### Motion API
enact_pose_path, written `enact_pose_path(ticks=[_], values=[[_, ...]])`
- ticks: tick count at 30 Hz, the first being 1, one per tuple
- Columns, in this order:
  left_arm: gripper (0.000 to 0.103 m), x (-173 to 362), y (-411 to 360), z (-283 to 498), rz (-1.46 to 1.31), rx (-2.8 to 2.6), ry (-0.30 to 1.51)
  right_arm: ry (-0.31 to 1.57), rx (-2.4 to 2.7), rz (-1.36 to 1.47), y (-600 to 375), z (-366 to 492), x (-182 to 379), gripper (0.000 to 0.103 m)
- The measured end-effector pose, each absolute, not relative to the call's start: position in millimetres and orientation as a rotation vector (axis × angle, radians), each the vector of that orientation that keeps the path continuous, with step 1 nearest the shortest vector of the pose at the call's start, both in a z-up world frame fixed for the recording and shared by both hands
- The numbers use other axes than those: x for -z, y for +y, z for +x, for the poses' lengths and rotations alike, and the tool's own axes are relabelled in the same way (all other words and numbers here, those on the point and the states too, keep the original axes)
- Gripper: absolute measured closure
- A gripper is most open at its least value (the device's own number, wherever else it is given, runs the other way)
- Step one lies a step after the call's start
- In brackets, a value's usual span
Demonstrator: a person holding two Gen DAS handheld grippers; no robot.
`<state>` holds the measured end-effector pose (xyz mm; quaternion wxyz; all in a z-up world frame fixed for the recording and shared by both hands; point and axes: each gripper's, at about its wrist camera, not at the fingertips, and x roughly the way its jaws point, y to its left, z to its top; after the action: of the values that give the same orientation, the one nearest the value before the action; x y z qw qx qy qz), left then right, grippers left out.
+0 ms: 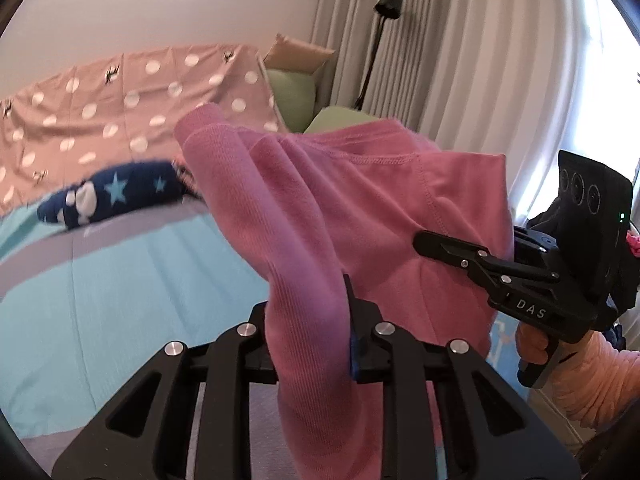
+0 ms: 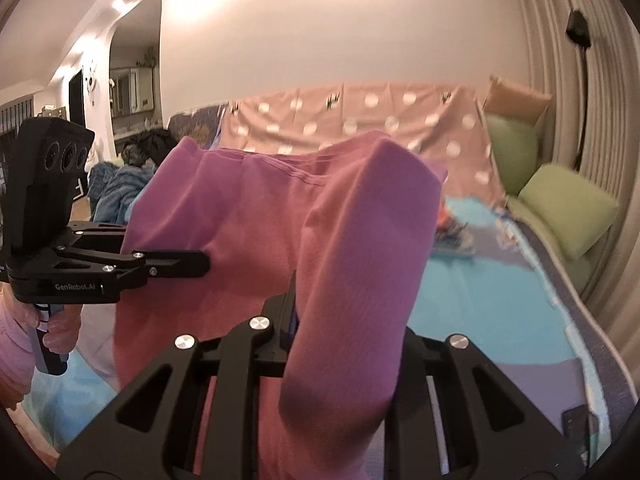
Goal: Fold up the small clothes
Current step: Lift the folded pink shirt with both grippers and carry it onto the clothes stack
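Hanging over the bed [image 1: 120, 264], the pink top [image 1: 340, 200] is up in the air, stretched between the two tongs, not yet laid down for folding. From where I stand the biggest worry is that bed itself: the blue cover is soft and already has a navy star-print garment [image 1: 116, 196] lying on it, and from the other side I can see something small and orange [image 2: 452, 228] on it too. If the top comes down on either, I'd expect a lumpy fold.

Next, the top. It is heavy knit, and a sleeve droops over each tool (thick ribbed cloth, by the look of it), so a sleeve could well tuck under the body as it is lowered and need pulling out.

Then the grips. The left tongs [image 1: 312, 320] are closed on a bunched fold of the pink cloth, and the right tongs [image 2: 344, 320] are clamped on the cloth the same way. Each seems to hold a thick wad, not a clean edge, so a sharp shake might let one side slip and the whole piece would swing lopsided.
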<state>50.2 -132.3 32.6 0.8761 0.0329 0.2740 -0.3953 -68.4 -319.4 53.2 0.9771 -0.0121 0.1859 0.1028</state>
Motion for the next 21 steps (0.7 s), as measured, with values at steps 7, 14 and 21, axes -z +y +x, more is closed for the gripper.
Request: enact_pose_path(ticks=[7, 14, 21], values=[[0.080, -64, -155, 46, 0.093, 0.821, 0.486, 0.290, -0.168, -0.048, -340, -70, -84, 0.085], [0.080, -95, -190, 70, 0.114, 0.834, 0.434, 0.246, -0.132, -0.026, -376, -37, -116, 0.085], [0.081, -115, -224, 120, 0.129, 0.833, 0.431, 0.234, -0.090, -0.035, -398, 15, -133, 0.085]])
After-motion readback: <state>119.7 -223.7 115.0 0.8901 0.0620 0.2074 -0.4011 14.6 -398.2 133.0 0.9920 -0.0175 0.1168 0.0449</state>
